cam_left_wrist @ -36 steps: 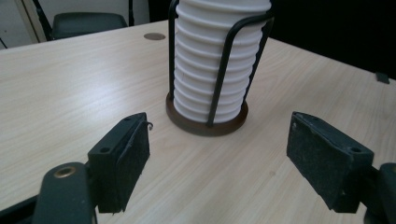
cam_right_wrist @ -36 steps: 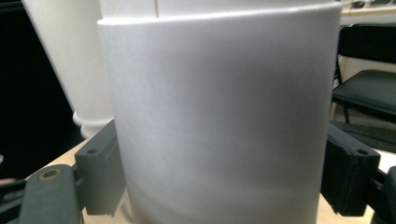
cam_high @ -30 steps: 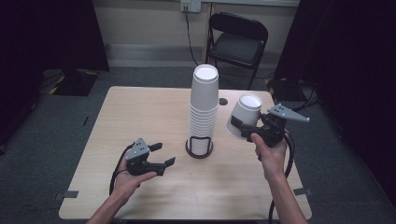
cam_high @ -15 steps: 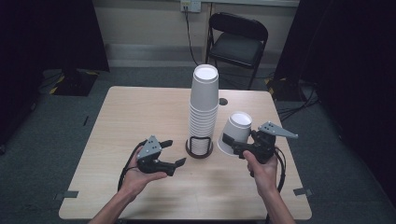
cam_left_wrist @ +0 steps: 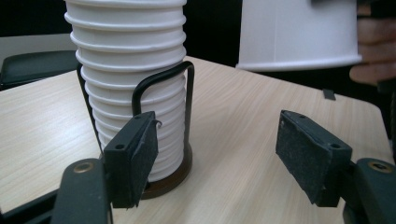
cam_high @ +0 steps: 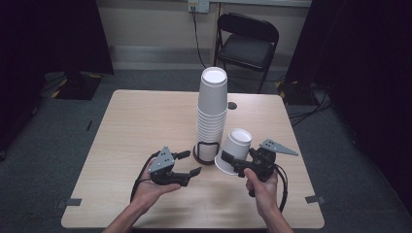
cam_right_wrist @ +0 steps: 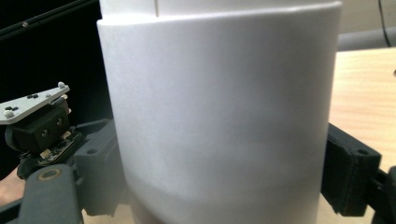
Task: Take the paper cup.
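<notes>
Your right tongs (cam_high: pixel 232 162) pinch an upside-down white paper cup (cam_high: pixel 235 149), tilted, just right of the cup stack (cam_high: pixel 212 114) in its wire holder (cam_high: pixel 206 150) mid-counter (cam_high: pixel 145 121). Your left tongs (cam_high: pixel 188 163) are spread, jaws just been closing, nothing between them, near left of the holder.

On the table (cam_high: pixel 145 121) the stack of cups (cam_high: pixel 212 114) stands in a wire holder (cam_high: pixel 208 151) near the middle. Just right of it, an upturned cup (cam_high: pixel 234 150) sits tilted in the right gripper (cam_high: pixel 232 162), seemingly just off the tabletop. The left gripper (cam_high: pixel 189 163) lies left and nearer, and a folding chair (cam_high: pixel 248 46) stands behind the table.
</notes>
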`<action>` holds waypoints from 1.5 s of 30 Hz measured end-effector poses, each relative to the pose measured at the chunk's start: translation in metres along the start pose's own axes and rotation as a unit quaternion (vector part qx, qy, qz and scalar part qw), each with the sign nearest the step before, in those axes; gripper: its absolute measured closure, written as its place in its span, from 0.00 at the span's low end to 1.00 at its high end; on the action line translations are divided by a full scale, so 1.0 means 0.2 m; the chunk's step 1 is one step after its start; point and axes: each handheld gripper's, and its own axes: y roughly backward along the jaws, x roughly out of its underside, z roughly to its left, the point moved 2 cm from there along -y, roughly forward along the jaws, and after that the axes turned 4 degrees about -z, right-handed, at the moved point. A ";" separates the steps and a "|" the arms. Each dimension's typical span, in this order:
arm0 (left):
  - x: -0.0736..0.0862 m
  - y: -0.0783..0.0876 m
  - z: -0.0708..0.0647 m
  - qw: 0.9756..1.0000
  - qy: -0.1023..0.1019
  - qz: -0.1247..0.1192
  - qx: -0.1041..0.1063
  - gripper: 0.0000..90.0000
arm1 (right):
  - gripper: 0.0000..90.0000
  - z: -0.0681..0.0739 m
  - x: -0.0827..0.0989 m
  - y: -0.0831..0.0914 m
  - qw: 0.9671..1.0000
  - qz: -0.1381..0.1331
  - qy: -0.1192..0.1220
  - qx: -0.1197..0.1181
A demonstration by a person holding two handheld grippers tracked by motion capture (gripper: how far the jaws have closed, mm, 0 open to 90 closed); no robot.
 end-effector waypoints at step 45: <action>-0.01 -0.06 -0.09 0.998 -0.025 -0.045 0.020 0.67 | 0.18 0.07 0.13 -0.06 0.967 -0.024 -0.229 -0.105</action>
